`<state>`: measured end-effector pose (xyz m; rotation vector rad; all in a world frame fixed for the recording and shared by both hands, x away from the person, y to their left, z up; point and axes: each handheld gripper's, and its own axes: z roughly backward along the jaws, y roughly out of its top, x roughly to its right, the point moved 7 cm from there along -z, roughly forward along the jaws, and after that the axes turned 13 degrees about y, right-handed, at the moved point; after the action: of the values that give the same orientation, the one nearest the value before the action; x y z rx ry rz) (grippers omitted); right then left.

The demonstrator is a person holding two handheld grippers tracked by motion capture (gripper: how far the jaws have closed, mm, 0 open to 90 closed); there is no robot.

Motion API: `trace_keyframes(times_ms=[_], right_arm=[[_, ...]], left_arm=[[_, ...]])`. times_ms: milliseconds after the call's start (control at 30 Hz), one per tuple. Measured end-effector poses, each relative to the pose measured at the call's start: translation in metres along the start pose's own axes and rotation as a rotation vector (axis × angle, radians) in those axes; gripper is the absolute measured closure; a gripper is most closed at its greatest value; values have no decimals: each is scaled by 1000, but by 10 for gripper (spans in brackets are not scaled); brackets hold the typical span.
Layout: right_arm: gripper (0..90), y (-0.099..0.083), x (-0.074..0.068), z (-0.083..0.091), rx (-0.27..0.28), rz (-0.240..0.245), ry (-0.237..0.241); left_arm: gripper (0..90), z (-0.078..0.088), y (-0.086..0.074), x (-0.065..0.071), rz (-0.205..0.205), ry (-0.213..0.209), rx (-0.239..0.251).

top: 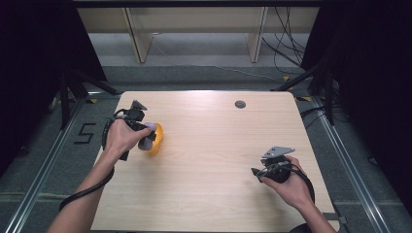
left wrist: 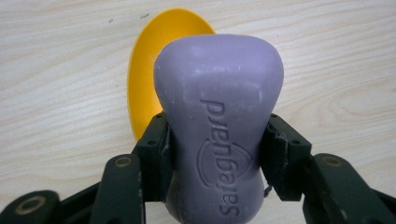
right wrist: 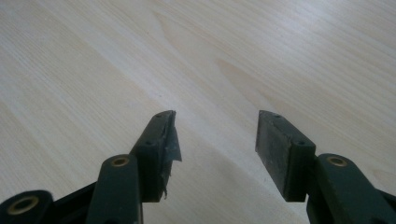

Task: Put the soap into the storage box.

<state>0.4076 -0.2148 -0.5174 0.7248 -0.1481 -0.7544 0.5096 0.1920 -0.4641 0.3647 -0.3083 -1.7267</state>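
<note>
Gripping a purple soap bar point(left wrist: 218, 126) by its narrow waist, the left claw point(left wrist: 217, 154) held it above a yellow dish point(left wrist: 144, 79) near the left edge of the wooden tabletop point(top: 218, 145); both pads pressed on the bar's sides, the embossed brand lettering facing the camera. The dish lay on the tabletop just behind the soap. The right claw point(right wrist: 215, 140) stood open, nothing between its pads, over bare wood near the right front corner, well apart from the soap.
</note>
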Motion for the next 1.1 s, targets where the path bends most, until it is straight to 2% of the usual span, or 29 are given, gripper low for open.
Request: trace_keyframes(times_ms=[300,567,867,1100], right_arm=[[478,-1,-1,1,-11,-9,3],[478,-1,0,1,-9,-5,1],[478,0,0,1,-1,-9,0],[478,0,0,1,-1,-8,0]], left_arm=[[489,-5,5,-3,18,4,1],[489,-8,9,-1,18,6,-4],[489,-9,13,-1,20,13,21],[489,-12,14,-2,31,19,22]])
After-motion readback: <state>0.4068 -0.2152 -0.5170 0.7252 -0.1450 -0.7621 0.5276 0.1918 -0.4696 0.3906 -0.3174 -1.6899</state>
